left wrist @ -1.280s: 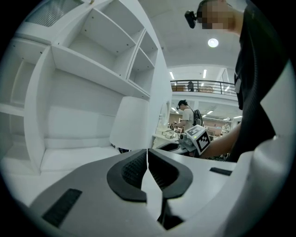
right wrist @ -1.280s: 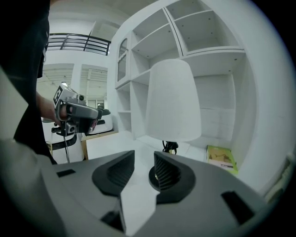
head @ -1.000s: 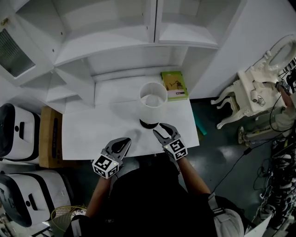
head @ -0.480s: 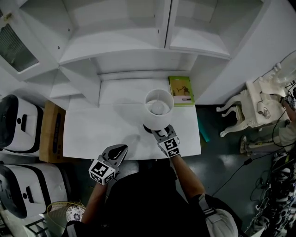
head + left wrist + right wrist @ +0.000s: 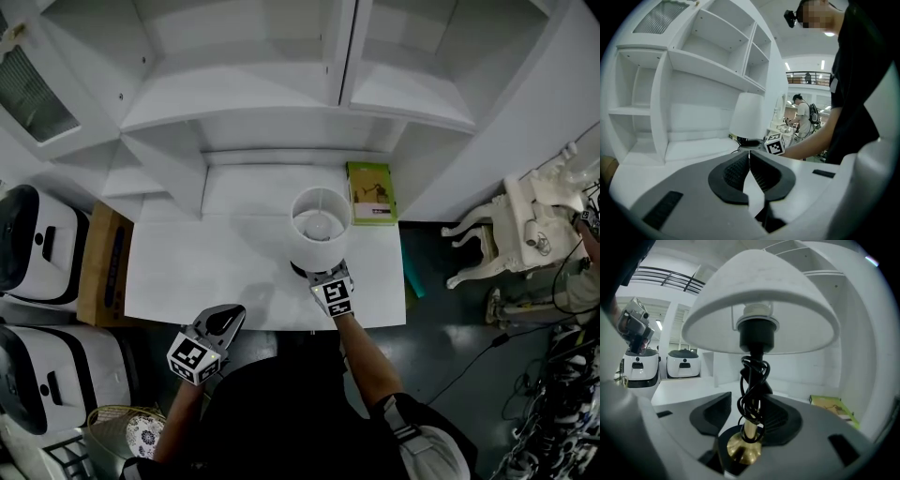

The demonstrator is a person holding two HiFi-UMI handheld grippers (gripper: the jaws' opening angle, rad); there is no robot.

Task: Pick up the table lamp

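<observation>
1. The table lamp [image 5: 316, 225] stands upright on the white desk [image 5: 216, 272], toward its front right. Its white shade is seen from above in the head view. A green book [image 5: 371, 193] lies flat just behind it, to the right, against the back of the desk.

2. We find the right gripper [image 5: 325, 277] at the lamp's foot, beneath the shade. In the right gripper view its jaws stand apart on either side of the brass stem [image 5: 750, 430]. A black cord [image 5: 752, 385] is wound around that stem. A gap shows on the left side. On the right side we cannot tell whether the pad touches the cord.

3. The left gripper [image 5: 232, 316] sits at the desk's front edge, well apart from the lamp. Its jaws are together, with nothing between them.

4. White shelving [image 5: 253, 94] rises behind the desk.
</observation>
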